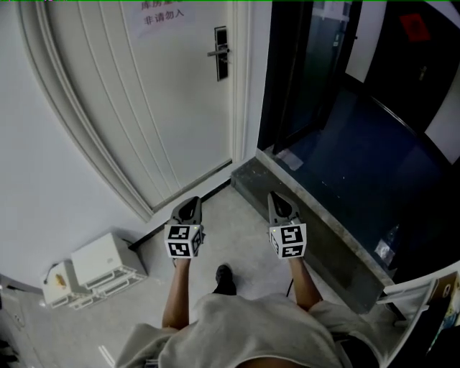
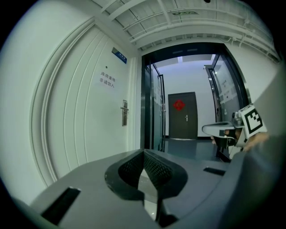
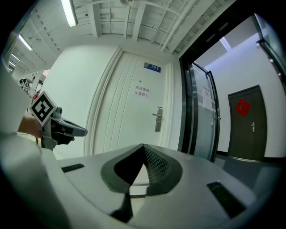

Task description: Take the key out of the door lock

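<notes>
A white door stands shut ahead, with a dark lock plate and lever handle near its right edge. The same lock shows small in the left gripper view, and the lock shows likewise in the right gripper view. No key can be made out at this distance. My left gripper and right gripper are held side by side at waist height, far short of the door. The left gripper has its jaws shut with nothing between them. So does the right gripper.
A white box unit sits on the floor at the left wall. A grey stone threshold runs diagonally on the right, before a dark glass doorway. A dark door with a red ornament lies beyond. A paper notice hangs on the white door.
</notes>
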`<control>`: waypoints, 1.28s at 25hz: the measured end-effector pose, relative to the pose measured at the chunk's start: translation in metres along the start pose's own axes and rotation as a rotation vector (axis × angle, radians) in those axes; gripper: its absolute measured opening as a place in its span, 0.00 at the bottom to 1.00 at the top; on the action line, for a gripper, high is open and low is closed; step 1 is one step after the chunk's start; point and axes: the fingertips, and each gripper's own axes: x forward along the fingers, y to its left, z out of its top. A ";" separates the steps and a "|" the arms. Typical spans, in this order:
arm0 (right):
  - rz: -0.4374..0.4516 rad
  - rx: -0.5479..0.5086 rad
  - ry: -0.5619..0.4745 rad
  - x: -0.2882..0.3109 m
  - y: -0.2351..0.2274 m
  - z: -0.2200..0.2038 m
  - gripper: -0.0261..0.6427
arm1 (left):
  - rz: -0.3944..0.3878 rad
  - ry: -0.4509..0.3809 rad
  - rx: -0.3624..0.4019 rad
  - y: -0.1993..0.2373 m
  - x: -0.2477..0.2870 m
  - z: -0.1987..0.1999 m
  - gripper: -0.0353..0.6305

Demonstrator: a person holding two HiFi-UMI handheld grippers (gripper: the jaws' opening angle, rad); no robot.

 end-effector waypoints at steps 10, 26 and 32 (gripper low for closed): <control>-0.027 -0.018 -0.005 0.142 -0.021 0.024 0.07 | -0.038 -0.012 0.007 0.087 0.116 0.040 0.08; -0.058 0.002 0.055 0.238 -0.047 -0.004 0.07 | -0.116 0.029 0.015 0.123 0.226 0.037 0.08; -0.048 0.010 0.066 0.279 -0.066 -0.019 0.07 | -0.113 0.035 0.012 0.134 0.271 0.036 0.08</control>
